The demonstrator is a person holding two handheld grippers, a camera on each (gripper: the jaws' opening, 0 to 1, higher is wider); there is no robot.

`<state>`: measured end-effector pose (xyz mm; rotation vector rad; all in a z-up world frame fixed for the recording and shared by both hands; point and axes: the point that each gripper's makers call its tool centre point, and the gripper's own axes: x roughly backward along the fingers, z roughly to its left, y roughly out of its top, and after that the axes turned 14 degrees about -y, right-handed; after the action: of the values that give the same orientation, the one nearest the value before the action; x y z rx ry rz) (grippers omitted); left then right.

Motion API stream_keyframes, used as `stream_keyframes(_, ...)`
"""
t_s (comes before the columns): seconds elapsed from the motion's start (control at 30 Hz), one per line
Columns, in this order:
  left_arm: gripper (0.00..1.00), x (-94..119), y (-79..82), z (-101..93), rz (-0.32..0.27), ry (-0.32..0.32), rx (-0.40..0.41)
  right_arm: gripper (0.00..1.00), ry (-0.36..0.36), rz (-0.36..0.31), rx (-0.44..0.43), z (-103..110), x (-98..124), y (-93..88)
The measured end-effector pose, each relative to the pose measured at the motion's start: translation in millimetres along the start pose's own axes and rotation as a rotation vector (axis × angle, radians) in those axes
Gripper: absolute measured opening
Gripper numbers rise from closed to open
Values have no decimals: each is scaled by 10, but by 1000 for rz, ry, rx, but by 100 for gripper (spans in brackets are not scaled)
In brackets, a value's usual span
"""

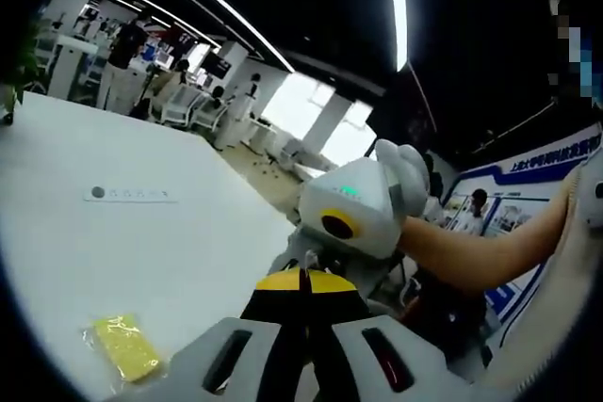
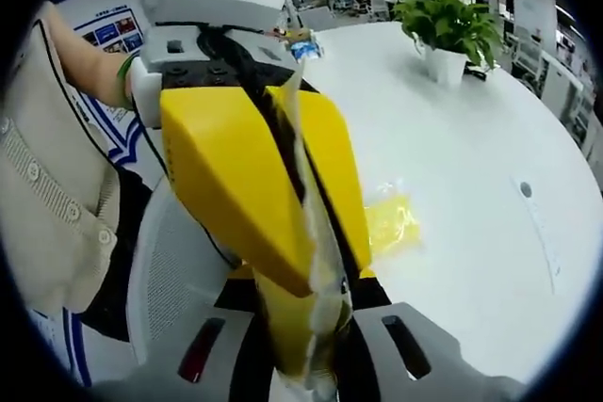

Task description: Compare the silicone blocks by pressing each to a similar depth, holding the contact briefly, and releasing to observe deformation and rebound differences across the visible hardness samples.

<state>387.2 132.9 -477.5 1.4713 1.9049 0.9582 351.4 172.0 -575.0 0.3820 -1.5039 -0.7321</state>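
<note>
A yellow silicone block in a clear plastic wrapper (image 2: pixel 300 341) sits between the jaws of my right gripper (image 2: pixel 303 331), which is shut on it. My left gripper (image 2: pixel 311 275) meets it head-on, its yellow jaws pinched shut on the wrapper's clear film (image 2: pixel 303 171). In the left gripper view my left gripper (image 1: pixel 303 278) shows closed yellow tips, and the right gripper (image 1: pixel 316 256) is just beyond them, held by a bare arm. A second wrapped yellow block (image 1: pixel 127 350) (image 2: pixel 391 218) lies on the white table (image 1: pixel 141 261) (image 2: pixel 471 138).
A thin strip of small samples (image 1: pixel 132 195) lies farther out on the table. A potted plant (image 2: pixel 448 25) stands near the far edge, with a small packet (image 2: pixel 303 44) nearby. The person's light sleeve (image 2: pixel 47 195) is close. Office desks and people fill the background.
</note>
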Motion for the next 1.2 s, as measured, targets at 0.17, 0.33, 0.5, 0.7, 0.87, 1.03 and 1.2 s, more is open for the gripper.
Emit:
stream_keyframes(0.17, 0, -22, 6, 1, 3, 2, -18, 16, -15, -14, 14, -21, 1, -6)
stream_keyframes(0.33, 0, -38, -9, 15, 5, 9, -14, 18, -59, -66, 88, -87, -26, 3)
stream_keyframes(0.5, 0, -40, -15, 47, 8, 12, -7, 20, -62, -75, 110, -96, -49, -10)
stream_keyframes(0.7, 0, -29, -52, 90, 7, 29, -4, 27, -87, -106, 157, -145, -70, 12)
stream_keyframes(0.87, 0, -2, -101, 137, 0, 30, 33, 45, -100, -120, 161, -184, -76, 10)
stream_keyframes(1.03, 0, -2, -153, 165, 3, 33, 52, 47, -129, -146, 145, -227, 2, 20)
stream_keyframes(1.2, 0, -26, -191, 217, 1, 37, 63, 49, -183, -191, 106, -285, 226, 9)
